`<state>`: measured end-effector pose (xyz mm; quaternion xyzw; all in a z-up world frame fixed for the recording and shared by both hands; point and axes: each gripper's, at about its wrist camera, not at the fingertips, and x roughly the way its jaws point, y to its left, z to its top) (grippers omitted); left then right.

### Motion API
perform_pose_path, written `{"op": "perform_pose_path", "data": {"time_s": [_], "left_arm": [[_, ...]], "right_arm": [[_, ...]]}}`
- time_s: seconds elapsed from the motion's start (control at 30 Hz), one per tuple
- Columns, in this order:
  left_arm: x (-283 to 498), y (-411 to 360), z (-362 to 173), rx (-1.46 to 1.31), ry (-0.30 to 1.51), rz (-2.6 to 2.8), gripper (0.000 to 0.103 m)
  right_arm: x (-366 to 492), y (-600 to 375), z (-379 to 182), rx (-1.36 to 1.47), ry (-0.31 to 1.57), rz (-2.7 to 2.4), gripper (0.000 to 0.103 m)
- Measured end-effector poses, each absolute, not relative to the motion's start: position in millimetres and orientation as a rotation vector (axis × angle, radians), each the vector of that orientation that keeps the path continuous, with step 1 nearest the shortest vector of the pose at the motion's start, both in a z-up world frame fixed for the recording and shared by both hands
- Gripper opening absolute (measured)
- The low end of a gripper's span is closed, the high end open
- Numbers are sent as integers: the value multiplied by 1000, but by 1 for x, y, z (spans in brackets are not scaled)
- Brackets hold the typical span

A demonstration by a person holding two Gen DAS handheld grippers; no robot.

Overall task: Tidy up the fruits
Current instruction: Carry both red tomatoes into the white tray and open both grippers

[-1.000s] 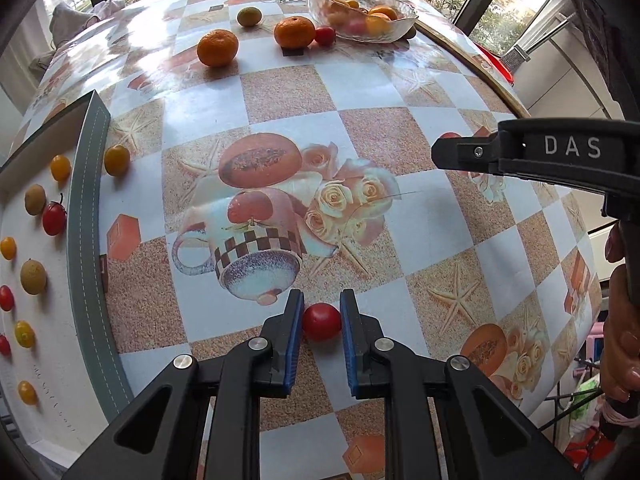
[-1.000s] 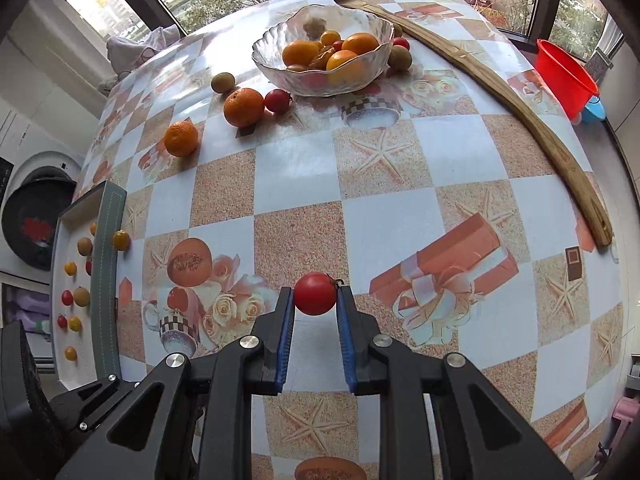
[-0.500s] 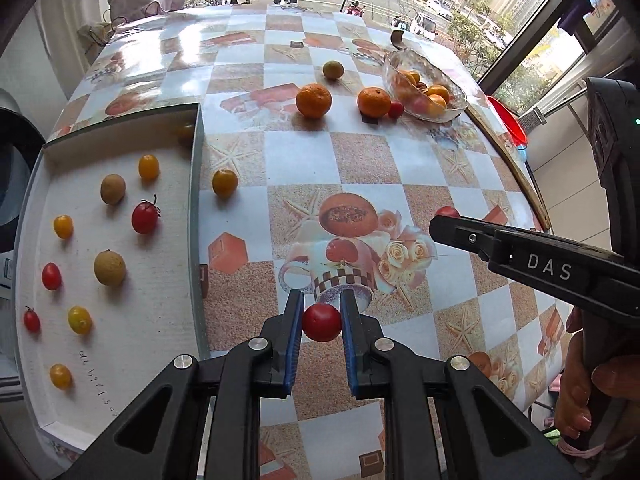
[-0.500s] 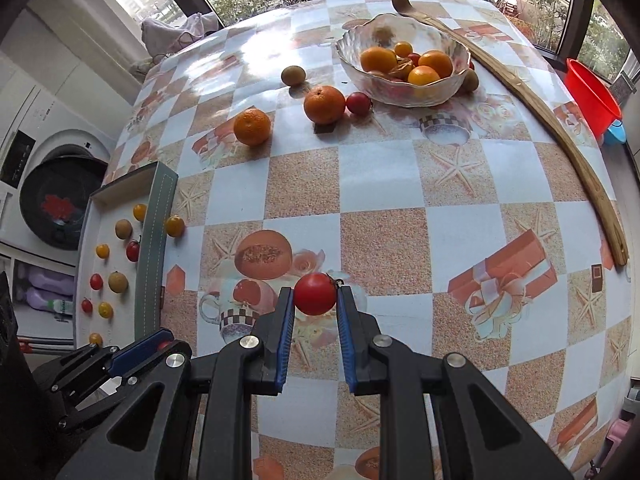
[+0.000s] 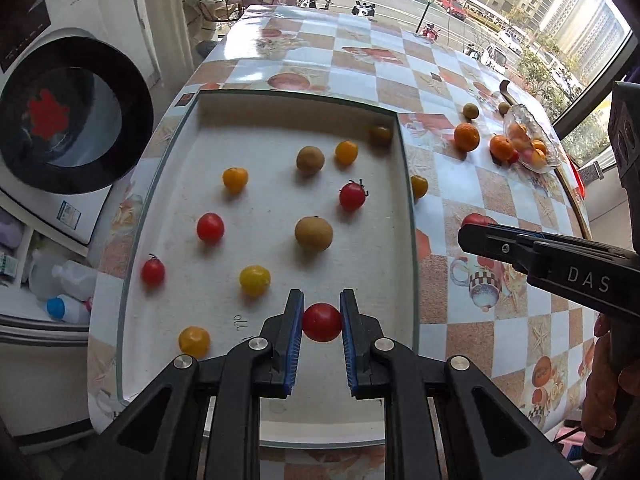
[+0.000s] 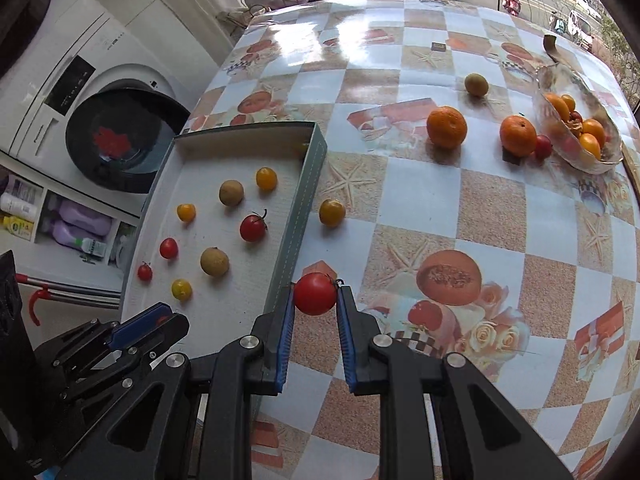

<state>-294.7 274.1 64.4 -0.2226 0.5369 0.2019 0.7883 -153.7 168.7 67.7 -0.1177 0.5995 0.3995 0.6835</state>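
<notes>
A: Start big. The surface (image 6: 420,184) wears a checked cloth printed with starfish and melons, and a washing machine (image 6: 100,120) stands just beyond its left edge.

B: And the white tray (image 5: 208,280) lies flat at that left end, holding loose small fruits: red and yellow tomatoes, and two brown ones.

A: Far corner on the right, a glass bowl (image 6: 576,160) full of orange fruit. Two mandarins (image 6: 447,127) sit on the cloth just beside it, well apart from the tray.

B: Now the left claw (image 5: 321,322). It hangs over the tray's near end, and it's pinching a red tomato (image 5: 321,322) between the blue pads.

A: The right claw (image 6: 315,299) too, it clamps its own cherry tomato (image 6: 315,299), a red one with a bit of stem on it. That one sits above the cloth, just beside the tray's outer wall.

B: One yellow tomato (image 6: 332,212) lies on the cloth, close to that wall but outside it.

A: Smallest thing I can make out is a little red tomato (image 6: 144,272) at the tray's left edge.
</notes>
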Motion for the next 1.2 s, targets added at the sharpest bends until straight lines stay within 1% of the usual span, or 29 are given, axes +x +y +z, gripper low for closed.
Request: {"op": "perform_pose_path", "data": {"time_s": [0.23,0.43,0.67,0.93,0.97,1.0,1.03,1.07,1.1,1.13,1.17,1.2], "left_arm": [[-322,287,39,-503,1223,497,20],[-326,291,23,-524,1259,534,20],[-329,293,17,-527,1274,531,20],[-324,288,16,-477,1297,531,20],[-323,288,16,-473,1301,530,21],[-322,287,17,-470,1304,528,24],[-321,287,17,-467,1307,528,41],[-321,288,18,-464,1305,535,53],[-322,287,21,-456,1290,547,72],[-323,287,24,-446,1277,557,77],[-323,288,25,-444,1277,557,77],[-323,290,26,-450,1282,552,77]], "right_arm": [[-184,214,50,-363,1402,992,23],[-196,239,31,-485,1429,999,23],[-203,250,12,-556,1444,985,23],[-209,260,10,-586,1413,989,24],[-209,261,10,-582,1416,991,25],[-208,261,10,-578,1421,992,25],[-208,261,11,-571,1426,993,26],[-206,259,15,-562,1426,994,26],[-205,257,19,-554,1420,993,31],[-204,256,23,-545,1413,993,40],[-203,254,29,-530,1406,1002,44],[-203,253,34,-526,1394,1000,51]]}}
